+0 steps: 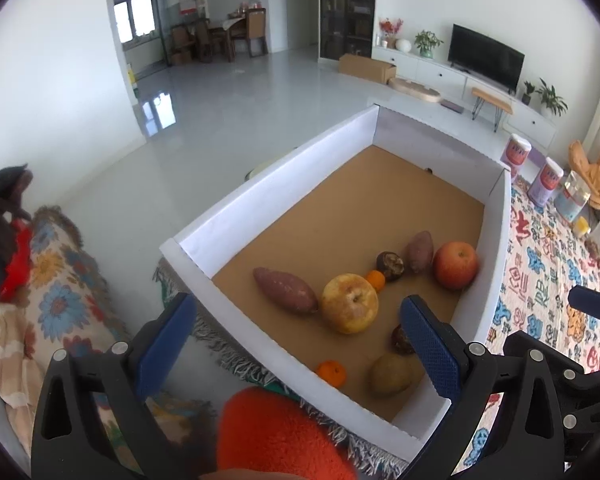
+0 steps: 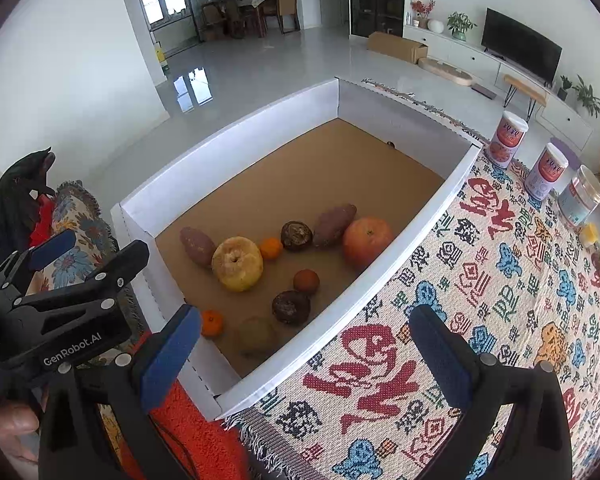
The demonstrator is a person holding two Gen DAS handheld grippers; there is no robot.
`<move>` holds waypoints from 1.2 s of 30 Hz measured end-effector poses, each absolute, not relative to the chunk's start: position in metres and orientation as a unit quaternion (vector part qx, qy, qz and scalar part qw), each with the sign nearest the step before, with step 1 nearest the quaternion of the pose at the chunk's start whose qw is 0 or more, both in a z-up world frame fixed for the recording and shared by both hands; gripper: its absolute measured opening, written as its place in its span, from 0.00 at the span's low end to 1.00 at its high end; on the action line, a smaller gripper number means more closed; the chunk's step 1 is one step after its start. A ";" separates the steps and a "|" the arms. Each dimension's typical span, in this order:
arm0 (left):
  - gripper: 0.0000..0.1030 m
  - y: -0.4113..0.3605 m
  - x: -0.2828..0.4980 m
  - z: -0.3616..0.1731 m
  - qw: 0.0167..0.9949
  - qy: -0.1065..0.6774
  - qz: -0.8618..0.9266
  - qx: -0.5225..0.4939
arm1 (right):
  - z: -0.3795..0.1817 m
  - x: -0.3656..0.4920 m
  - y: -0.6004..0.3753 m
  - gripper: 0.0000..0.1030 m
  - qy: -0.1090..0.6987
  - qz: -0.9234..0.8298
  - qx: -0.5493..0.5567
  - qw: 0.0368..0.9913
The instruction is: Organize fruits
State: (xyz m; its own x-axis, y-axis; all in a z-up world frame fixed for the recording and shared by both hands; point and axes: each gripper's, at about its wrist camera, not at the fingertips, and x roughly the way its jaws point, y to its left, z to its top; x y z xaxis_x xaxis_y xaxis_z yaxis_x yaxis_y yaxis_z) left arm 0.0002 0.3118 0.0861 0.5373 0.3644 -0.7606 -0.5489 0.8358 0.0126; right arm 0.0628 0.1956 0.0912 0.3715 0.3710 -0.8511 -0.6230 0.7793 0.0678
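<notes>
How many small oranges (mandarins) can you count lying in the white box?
2. One small orange sits mid-box, touching the big yellow apple. The other small orange lies in the near corner by the box wall. None looks hidden, though a darker reddish round fruit is unclear.

A white-walled box (image 2: pixel 236 152) with a tan cardboard floor holds a red apple (image 2: pixel 367 237), a yellowish apple (image 2: pixel 238 263), two purplish-brown sweet potatoes (image 2: pixel 197 246), small orange tangerines (image 2: pixel 271 248) and dark brown round fruits (image 2: pixel 291 306). The cloth (image 2: pixel 480 320) beside it is cream, woven with red, blue, green and orange characters and figures. Both claws, left (image 1: pixel 300 344) and right (image 2: pixel 304 356), are black with textured blue pads (image 2: pixel 170 354).
</notes>
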 end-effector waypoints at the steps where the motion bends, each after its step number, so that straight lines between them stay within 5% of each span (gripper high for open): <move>1: 0.99 0.313 0.000 0.086 0.869 0.404 0.263 -0.115 | 0.090 0.064 0.196 1.00 0.472 0.304 -0.134 0.817; 14: 0.99 0.314 -0.002 0.088 0.863 0.419 0.256 -0.118 | 0.097 0.058 0.203 1.00 0.466 0.303 -0.136 0.820; 22: 0.99 0.334 -0.008 0.141 0.875 0.426 0.226 -0.046 | 0.121 0.051 0.202 1.00 0.456 0.322 -0.122 0.821; 36: 0.99 0.318 0.004 0.093 0.872 0.425 0.225 -0.088 | 0.104 0.062 0.206 1.00 0.472 0.301 -0.130 0.819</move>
